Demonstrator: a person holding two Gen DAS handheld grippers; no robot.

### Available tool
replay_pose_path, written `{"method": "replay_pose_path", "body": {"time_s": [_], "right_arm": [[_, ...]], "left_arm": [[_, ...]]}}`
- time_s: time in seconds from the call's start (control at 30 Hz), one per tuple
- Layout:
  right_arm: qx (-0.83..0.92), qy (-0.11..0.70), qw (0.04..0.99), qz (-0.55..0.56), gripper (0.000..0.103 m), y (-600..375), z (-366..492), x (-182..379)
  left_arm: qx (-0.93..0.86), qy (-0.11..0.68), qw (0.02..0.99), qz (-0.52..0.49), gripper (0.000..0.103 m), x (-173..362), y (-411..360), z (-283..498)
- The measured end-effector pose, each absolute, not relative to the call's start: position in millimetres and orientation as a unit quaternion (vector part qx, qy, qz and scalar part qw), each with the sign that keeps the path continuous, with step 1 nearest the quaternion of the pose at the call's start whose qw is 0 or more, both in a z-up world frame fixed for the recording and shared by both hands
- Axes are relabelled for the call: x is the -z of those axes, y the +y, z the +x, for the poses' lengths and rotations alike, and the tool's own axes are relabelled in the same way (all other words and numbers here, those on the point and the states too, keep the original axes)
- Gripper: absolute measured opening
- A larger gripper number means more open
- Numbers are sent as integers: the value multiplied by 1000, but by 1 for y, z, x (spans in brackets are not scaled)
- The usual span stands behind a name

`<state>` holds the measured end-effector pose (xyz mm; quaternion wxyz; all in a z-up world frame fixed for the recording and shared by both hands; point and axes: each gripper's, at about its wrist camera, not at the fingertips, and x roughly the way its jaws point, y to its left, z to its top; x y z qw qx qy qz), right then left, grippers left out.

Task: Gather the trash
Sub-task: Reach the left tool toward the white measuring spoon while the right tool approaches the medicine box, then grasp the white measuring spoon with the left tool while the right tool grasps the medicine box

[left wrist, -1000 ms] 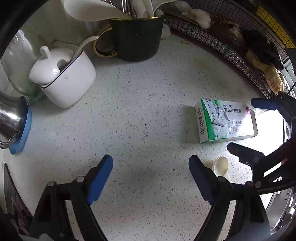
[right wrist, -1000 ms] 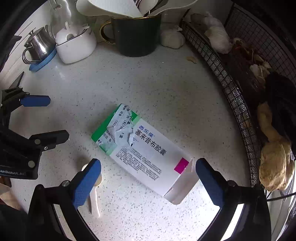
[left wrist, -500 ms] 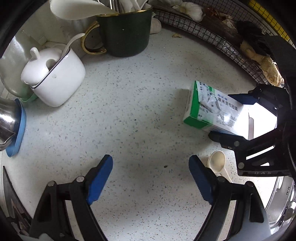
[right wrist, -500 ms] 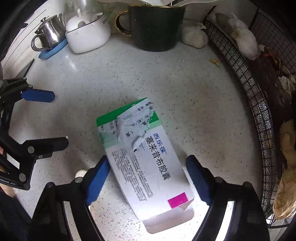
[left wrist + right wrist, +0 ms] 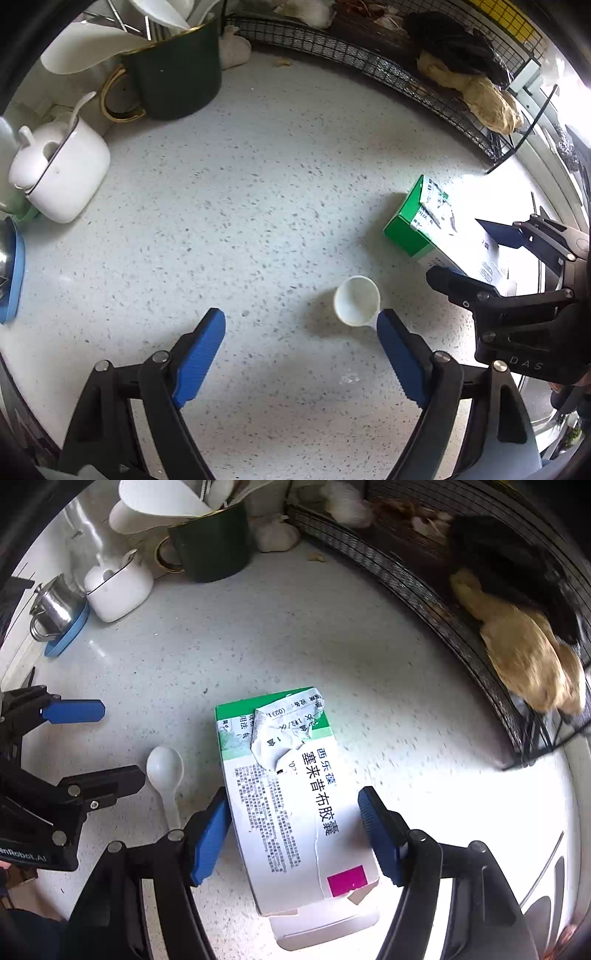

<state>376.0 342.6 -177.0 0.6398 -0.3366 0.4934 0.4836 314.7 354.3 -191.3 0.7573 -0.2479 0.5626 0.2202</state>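
Note:
A torn white-and-green medicine box sits between the blue pads of my right gripper, which is shut on its sides and holds it tilted off the speckled counter. It also shows in the left wrist view, at the right. A small white plastic scoop lies on the counter just ahead of my left gripper's right pad; it also shows in the right wrist view. My left gripper is open and empty above the counter.
A dark green mug of utensils, a white lidded pot and a steel jug on a blue coaster stand at the back left. A black wire basket with food scraps curves along the back right.
My right gripper closed on the medicine box and lifted it, tilting its green end up. My left gripper moved right, so the white scoop now lies just ahead of its right pad.

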Motion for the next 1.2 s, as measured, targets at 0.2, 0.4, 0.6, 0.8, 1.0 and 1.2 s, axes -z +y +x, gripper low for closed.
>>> {"method": "replay_pose_path", "body": {"time_s": [0.2,0.4,0.6,0.8,1.0,1.2], "right_arm": [[-438,519,672,-295,67,331,377,175],[-421,531,682,-276,67,321,371,183],[-409,539,688,-262,67,307,374,182],[-399,543,697,-247,67,264,387,170],[-392,544,702,-239,66,242,379,164],[-388,541,712,-224,66,205,374,146]], "left_arm": [[-192,575,754,-254,83,204,346,331],[-199,573,756,-246,83,206,341,344],[-202,583,755,-221,80,209,334,355],[-231,580,757,-192,39,201,315,349],[-203,570,770,-203,27,198,305,330],[-181,559,780,-214,27,194,287,318]]}}
